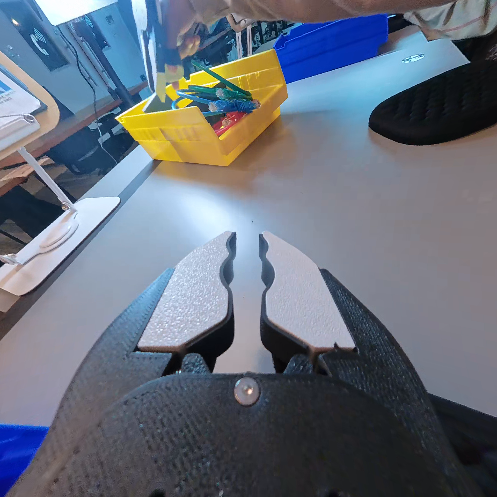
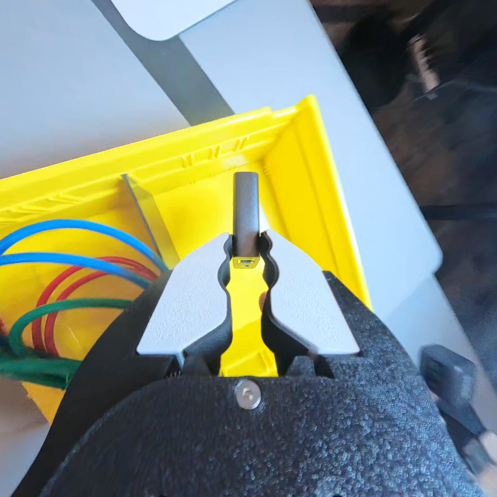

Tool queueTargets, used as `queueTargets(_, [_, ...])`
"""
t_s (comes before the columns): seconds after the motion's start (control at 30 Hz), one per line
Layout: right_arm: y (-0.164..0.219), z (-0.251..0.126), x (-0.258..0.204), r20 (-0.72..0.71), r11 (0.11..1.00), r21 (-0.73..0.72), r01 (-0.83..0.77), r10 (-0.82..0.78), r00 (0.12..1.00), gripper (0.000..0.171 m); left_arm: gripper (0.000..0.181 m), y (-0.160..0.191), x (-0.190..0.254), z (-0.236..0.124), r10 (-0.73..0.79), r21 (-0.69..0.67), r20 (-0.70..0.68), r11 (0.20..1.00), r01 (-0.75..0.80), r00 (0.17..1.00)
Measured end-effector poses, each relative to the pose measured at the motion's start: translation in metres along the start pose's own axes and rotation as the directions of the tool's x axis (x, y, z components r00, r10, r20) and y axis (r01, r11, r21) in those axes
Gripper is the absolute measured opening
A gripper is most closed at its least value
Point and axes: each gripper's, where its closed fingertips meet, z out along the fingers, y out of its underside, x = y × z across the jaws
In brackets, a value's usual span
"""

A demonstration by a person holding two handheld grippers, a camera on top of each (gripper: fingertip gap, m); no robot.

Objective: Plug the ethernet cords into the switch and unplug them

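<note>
A yellow bin [image 1: 193, 139] stands on the grey table and holds blue [image 1: 231, 105], green [image 1: 223, 92] and red [image 1: 228, 123] ethernet cords. My right gripper [image 2: 245, 236] is inside the bin [image 2: 295, 161], shut on one end of a thin dark grey switch [image 2: 245, 204] that I see edge-on. Blue [image 2: 80, 226], red [image 2: 67, 279] and green [image 2: 53, 306] cords loop to its left. The left wrist view shows that gripper [image 1: 166, 88] reaching down into the bin's far left corner. My left gripper [image 1: 247, 236] is empty, its jaws slightly apart, low over the bare table in front of the bin.
A blue bin [image 1: 330, 45] stands behind the yellow one. A closed grey laptop [image 1: 414, 57] and a black mesh pad [image 1: 435, 107] lie at the right. A white lamp base [image 1: 53, 236] sits at the table's left edge. A person's arm crosses the top. Tip to tip, the grippers are about 45 cm apart.
</note>
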Motion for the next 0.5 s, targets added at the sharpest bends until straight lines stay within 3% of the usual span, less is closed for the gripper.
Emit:
queueTargets(0.1, [0.007,0.033,-0.004,0.154,0.997,-0.04,-0.067,0.072,0.985,0.02,0.016,0.003,0.001,0.003,-0.028,-0.003,-0.024,1.0,0.028,0.999])
queueTargets(0.23, [0.02,0.059,0.001,0.248,0.985,-0.083,-0.152,0.168,0.954,0.02,0.017,0.006,0.005,0.006,-0.054,-0.009,-0.056,0.999,0.053,0.997])
queueTargets(0.37, [0.032,0.068,0.03,0.101,0.985,-0.114,-0.126,0.138,0.985,0.024,0.017,0.009,0.006,0.008,-0.043,-0.028,-0.061,0.999,0.041,0.997])
queueTargets(0.5, [0.033,0.046,0.05,-0.065,0.991,-0.125,-0.051,0.043,0.997,0.024,0.017,0.01,0.006,0.009,-0.03,-0.04,-0.051,0.999,0.028,0.998])
